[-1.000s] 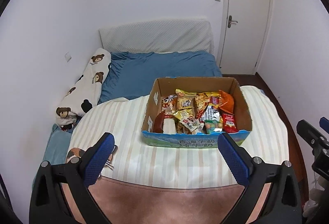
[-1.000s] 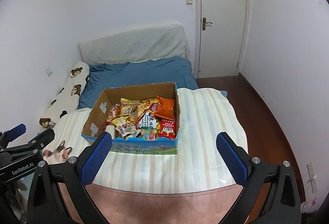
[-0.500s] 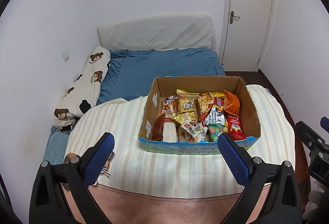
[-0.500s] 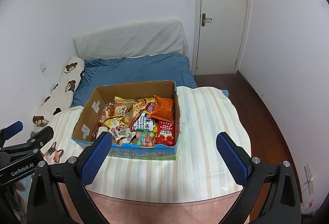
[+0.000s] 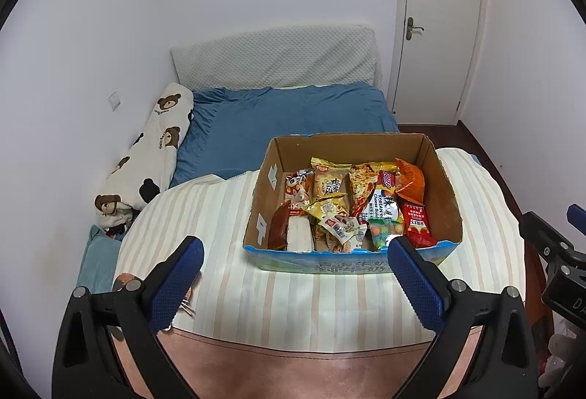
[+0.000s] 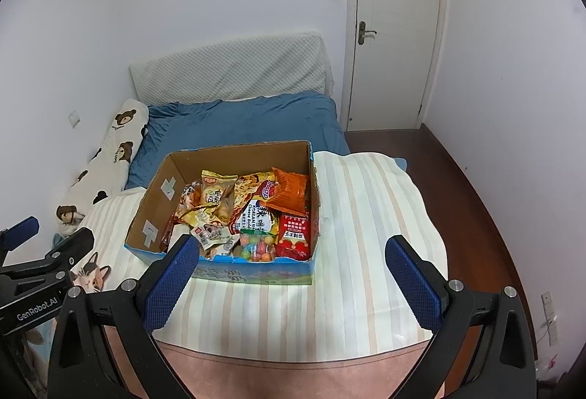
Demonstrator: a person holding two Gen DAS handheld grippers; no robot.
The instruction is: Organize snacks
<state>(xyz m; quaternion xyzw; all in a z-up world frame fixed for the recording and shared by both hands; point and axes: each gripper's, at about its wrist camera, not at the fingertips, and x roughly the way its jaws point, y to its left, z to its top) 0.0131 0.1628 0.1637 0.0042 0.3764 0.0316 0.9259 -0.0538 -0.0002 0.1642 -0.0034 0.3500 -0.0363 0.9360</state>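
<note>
An open cardboard box point(image 5: 445, 186) with a blue printed front sits on a striped cloth point(image 5: 227, 215); it also shows in the right wrist view point(image 6: 154, 201). It holds several snack packets: a yellow pack point(image 5: 327, 183), an orange pack point(image 5: 412, 179), a red pack point(image 5: 417, 226), a candy bag point(image 6: 256, 247). My left gripper point(image 5: 295, 276) is open and empty, above the cloth in front of the box. My right gripper point(image 6: 293, 274) is open and empty, also in front of the box.
Behind the box lies a blue bed point(image 5: 285, 117) with a bear-print pillow point(image 5: 154, 150) at left and a white headboard pad point(image 5: 274, 58). A white door point(image 6: 395, 32) and dark wood floor point(image 6: 457, 172) are at right. A pink surface point(image 5: 293, 369) lies nearest me.
Both grippers have moved closer to the box, which now looks larger and lower in both views. Both stay open and empty.
</note>
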